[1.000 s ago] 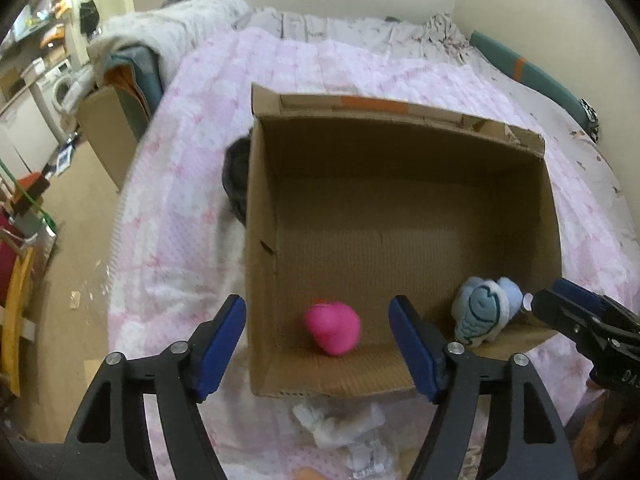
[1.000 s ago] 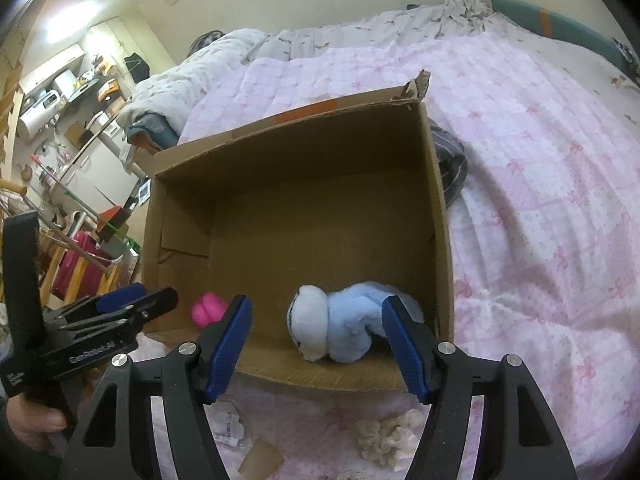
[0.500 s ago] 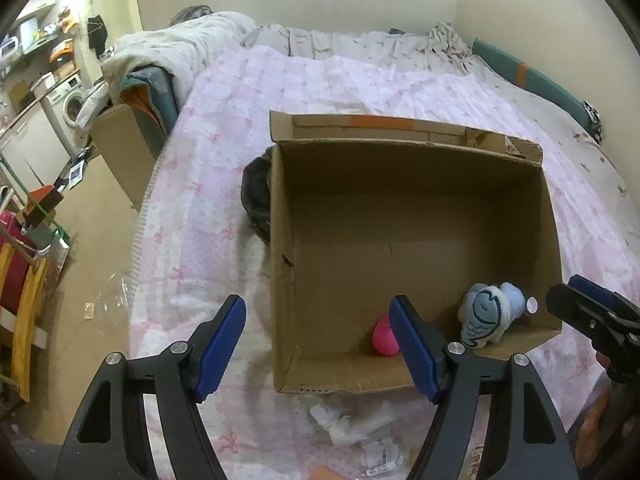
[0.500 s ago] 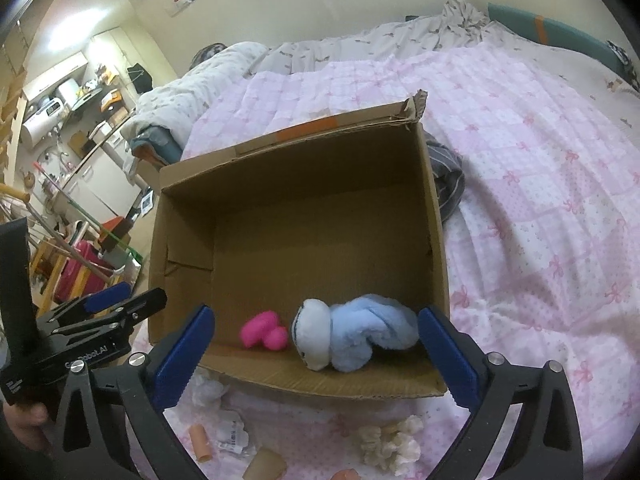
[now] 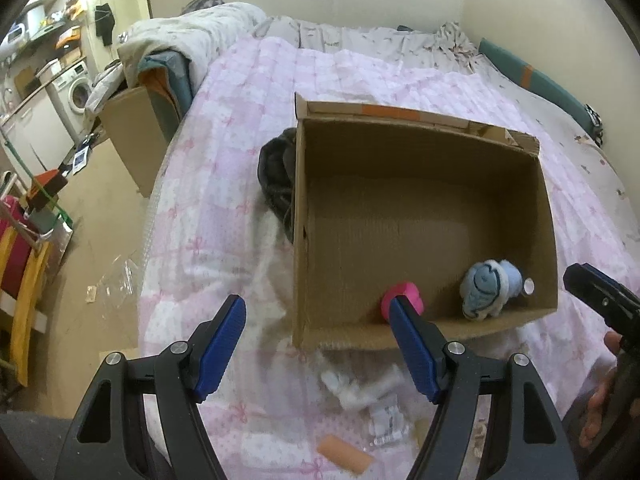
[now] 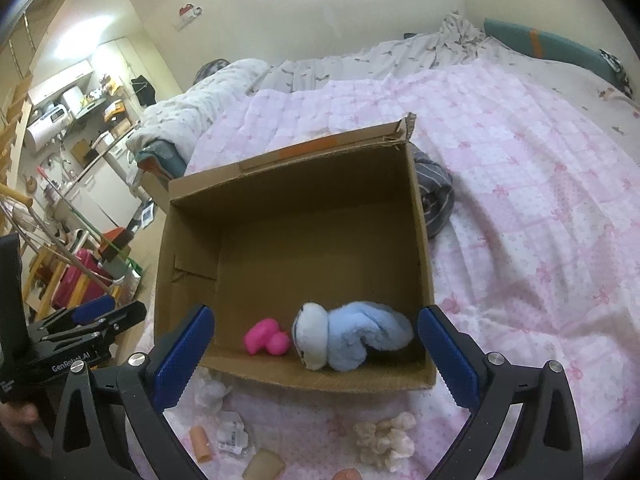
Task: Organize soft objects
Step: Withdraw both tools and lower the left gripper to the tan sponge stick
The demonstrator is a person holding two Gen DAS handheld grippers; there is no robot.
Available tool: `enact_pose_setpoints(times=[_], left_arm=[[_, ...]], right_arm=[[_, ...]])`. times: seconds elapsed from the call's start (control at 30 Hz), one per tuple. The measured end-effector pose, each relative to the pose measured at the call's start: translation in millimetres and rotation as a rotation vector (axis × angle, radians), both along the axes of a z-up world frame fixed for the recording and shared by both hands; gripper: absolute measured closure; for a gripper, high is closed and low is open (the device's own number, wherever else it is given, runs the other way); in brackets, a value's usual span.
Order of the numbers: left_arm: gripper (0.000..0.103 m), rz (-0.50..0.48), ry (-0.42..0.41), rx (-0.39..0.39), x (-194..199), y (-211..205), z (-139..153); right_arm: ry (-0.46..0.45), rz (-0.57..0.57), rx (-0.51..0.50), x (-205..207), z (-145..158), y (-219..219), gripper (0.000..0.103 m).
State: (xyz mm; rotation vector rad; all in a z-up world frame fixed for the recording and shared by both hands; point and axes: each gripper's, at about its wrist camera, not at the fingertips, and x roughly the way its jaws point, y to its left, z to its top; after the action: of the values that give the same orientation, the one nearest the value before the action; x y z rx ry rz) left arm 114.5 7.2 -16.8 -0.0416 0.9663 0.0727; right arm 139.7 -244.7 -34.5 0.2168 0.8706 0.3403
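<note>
Compared with 0.5 s ago: left tool (image 5: 316,322) drawn back and leftward from the cardboard box (image 5: 420,136), box appearing smaller and shifted right in the left wrist view; fingers spread as before, nothing between them. Right tool (image 6: 314,334) spread wide, empty, same opening as 0.5 s ago but far wider than 1.0 s ago, when closed in around the blue plush.

Blue plush toy (image 6: 352,338) lying on its side on the box floor, against the near wall, toward the box's right corner. Pink soft toy (image 6: 267,338) just beside it on the left, also against the near wall. Both inside the box, beyond the tips of the right tool and framed between its fingers. In the left wrist view, pink toy partly hidden behind the left tool's right finger (image 5: 412,350).

Outside the box, just before its near wall on the pink bedspread (image 6: 540,184): white crumpled pieces (image 6: 212,394), a cream fluffy item (image 6: 384,438), a peach cylinder (image 6: 200,444).
</note>
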Motion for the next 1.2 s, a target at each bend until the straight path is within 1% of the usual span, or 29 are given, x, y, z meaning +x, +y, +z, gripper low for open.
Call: enact_pose_setpoints(times=[0.07, 0.23, 0.37, 0.47, 0.57, 0.67, 0.8, 0.93, 1.0, 1.03, 1.07, 1.13, 1.2], left_arm=[[0.031, -0.001, -0.002, 0.007, -5.7, -0.5, 0.5], [0.031, 0.009, 0.003, 0.015, -18.9, 1.4, -1.3], [0.031, 0.018, 0.004, 0.043, -28.9, 5.0, -3.2], [0.031, 0.026, 0.016, 0.032, -34.0, 9.5, -5.7], [0.031, 0.047, 0.05, -0.001, -36.5, 15.6, -11.3], [0.031, 0.071, 0.111, -0.033, -37.0, 22.0, -22.8], [0.031, 0.113, 0.185, -0.026, -38.5, 28.8, -38.9], [0.031, 0.104, 0.315, -0.1, -36.2, 30.9, -63.3], [0.031, 0.057, 0.403, -0.163, -36.5, 23.3, -78.6], [0.031, 0.032, 0.432, -0.17, -36.7, 17.8, -84.3], [0.031, 0.0, 0.462, -0.166, -37.6, 10.3, -90.8], [0.031, -0.044, 0.498, -0.144, -39.0, -1.9, -99.6], [0.032, -0.068, 0.523, -0.133, -38.9, -9.0, -107.1]], right_arm=[[0.006, 0.0, -0.006, -3.5, 0.7, -1.0, 0.0], [-0.008, -0.009, -0.072, -14.7, 4.4, -2.5, 0.0], [0.003, -0.003, -0.093, -24.5, 4.0, -6.7, 0.0], [0.016, -0.001, -0.087, -31.5, 3.4, -10.6, 0.0], [0.014, -0.01, -0.098, -39.7, 3.9, -11.4, 0.0], [0.032, -0.023, -0.101, -43.6, 1.9, -10.9, 0.0], [0.097, -0.038, -0.096, -43.0, -10.2, -10.2, 0.0], [0.156, -0.036, -0.151, -38.2, -24.1, -5.3, 0.0], [0.196, -0.038, -0.17, -35.0, -33.6, -4.9, 0.0], [0.216, -0.041, -0.173, -33.6, -38.0, -5.5, 0.0], [0.232, -0.044, -0.174, -32.8, -41.5, -6.1, 0.0], [0.252, -0.049, -0.17, -32.6, -45.4, -8.2, 0.0], [0.265, -0.057, -0.166, -32.2, -47.7, -10.1, 0.0]])
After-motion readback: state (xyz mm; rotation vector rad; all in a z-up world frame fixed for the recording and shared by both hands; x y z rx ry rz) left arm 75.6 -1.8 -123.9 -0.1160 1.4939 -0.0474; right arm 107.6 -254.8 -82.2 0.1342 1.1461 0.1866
